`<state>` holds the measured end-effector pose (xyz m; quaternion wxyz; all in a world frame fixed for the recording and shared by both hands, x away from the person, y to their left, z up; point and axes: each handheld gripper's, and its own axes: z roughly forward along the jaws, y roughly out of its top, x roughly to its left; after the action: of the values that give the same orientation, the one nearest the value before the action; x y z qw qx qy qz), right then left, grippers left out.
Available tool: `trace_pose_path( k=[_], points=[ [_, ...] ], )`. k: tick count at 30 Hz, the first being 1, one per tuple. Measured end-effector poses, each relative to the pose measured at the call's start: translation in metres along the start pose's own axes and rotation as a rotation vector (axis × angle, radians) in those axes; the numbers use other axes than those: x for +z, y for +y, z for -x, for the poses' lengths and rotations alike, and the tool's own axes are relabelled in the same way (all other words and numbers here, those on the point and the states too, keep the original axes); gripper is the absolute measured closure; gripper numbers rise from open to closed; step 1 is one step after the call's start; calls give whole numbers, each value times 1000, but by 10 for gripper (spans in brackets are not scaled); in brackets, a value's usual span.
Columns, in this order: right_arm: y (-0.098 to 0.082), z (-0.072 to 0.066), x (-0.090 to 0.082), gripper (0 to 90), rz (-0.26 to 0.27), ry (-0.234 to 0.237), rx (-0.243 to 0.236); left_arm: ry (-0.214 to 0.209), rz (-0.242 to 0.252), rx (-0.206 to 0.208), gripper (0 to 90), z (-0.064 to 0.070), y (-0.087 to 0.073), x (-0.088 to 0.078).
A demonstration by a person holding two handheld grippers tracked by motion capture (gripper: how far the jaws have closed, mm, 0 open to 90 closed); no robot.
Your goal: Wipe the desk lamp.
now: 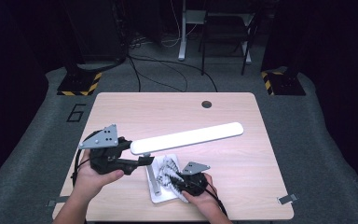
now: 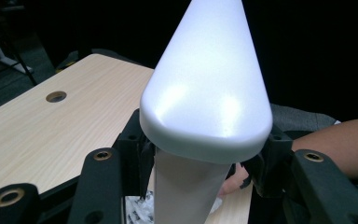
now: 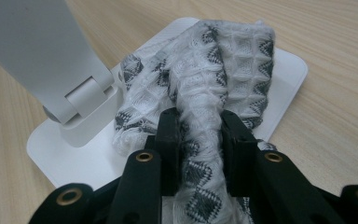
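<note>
On the white lamp base (image 3: 289, 74), near the table's front edge, lies a bunched white-and-grey waffle cloth (image 3: 223, 60), draped across the flat plate just beside the hinge of the lamp arm (image 3: 37, 56). The right gripper (image 3: 199, 140) has its jaws clamped on a fold of that cloth. The left gripper (image 1: 145, 160) reaches to the arm under the long white lamp head (image 1: 186, 137); its jaws flank the arm, and whether the pads press on it I cannot tell. The light wooden table (image 1: 121, 112) carries the lamp; a round hole (image 1: 207, 104) sits near its far edge.
</note>
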<state>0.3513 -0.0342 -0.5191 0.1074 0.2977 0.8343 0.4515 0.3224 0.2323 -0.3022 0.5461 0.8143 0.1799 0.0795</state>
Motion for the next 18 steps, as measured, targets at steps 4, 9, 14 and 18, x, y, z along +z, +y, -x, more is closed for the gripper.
trace_pose_path(
  k=[4, 9, 14, 18],
  points=[
    [1, 0, -1, 715, -11, 4, 4, 27, -13, 34, 518, 3, 0, -1],
    [4, -1, -2, 721, -10, 16, -12, 27, -17, 36, 522, 3, 1, 0],
    [15, -6, -13, 743, 56, 61, 19, 24, -28, 45, 523, 3, 1, -1],
    [33, -9, -33, 749, 161, 102, 6, 29, -28, 46, 523, 3, 2, 0]
  ],
)
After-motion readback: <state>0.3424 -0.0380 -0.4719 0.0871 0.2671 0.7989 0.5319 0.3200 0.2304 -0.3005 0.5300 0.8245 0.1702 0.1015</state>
